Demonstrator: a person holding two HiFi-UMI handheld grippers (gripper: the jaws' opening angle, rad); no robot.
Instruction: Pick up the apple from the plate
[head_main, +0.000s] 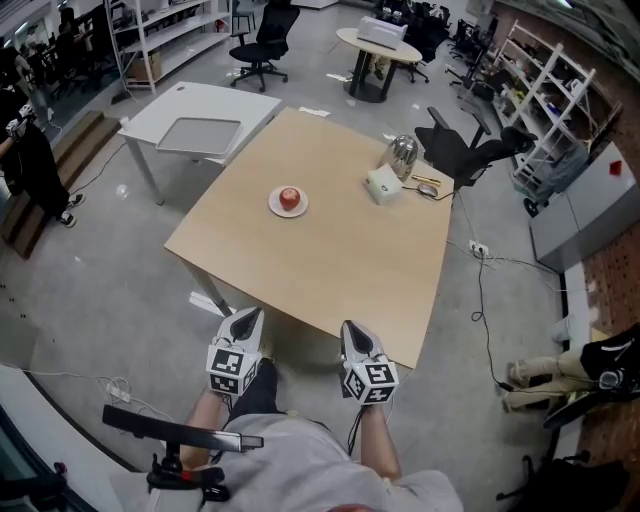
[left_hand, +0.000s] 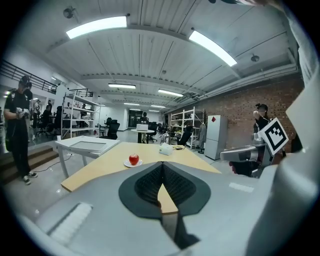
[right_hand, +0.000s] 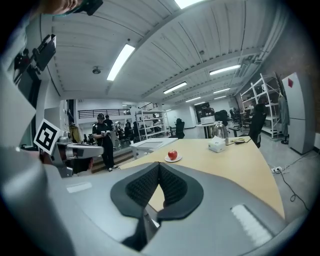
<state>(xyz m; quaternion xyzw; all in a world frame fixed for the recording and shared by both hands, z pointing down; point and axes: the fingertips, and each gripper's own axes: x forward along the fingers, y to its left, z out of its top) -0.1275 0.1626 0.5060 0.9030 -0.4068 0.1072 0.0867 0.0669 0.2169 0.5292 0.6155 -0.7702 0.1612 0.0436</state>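
A red apple (head_main: 289, 197) sits on a small white plate (head_main: 276, 208) near the middle of a light wooden table (head_main: 330, 260). The apple (left_hand: 134, 159) also shows far ahead in the left gripper view, and the apple (right_hand: 172, 154) on its plate (right_hand: 173, 159) in the right gripper view. My left gripper (head_main: 247, 320) and right gripper (head_main: 352, 331) hover side by side at the table's near edge, well short of the plate. Both point toward the table. In each gripper view the jaws meet at their tips, left gripper (left_hand: 163, 164) and right gripper (right_hand: 159, 164), with nothing between them.
Beyond the plate stand a white box (head_main: 384, 184) and a silver kettle (head_main: 403, 152). A white table (head_main: 200, 120) adjoins the far left corner, and a black office chair (head_main: 470, 150) stands at the far right. A person (right_hand: 105, 137) stands at the left, and a cable (head_main: 482, 290) lies on the floor.
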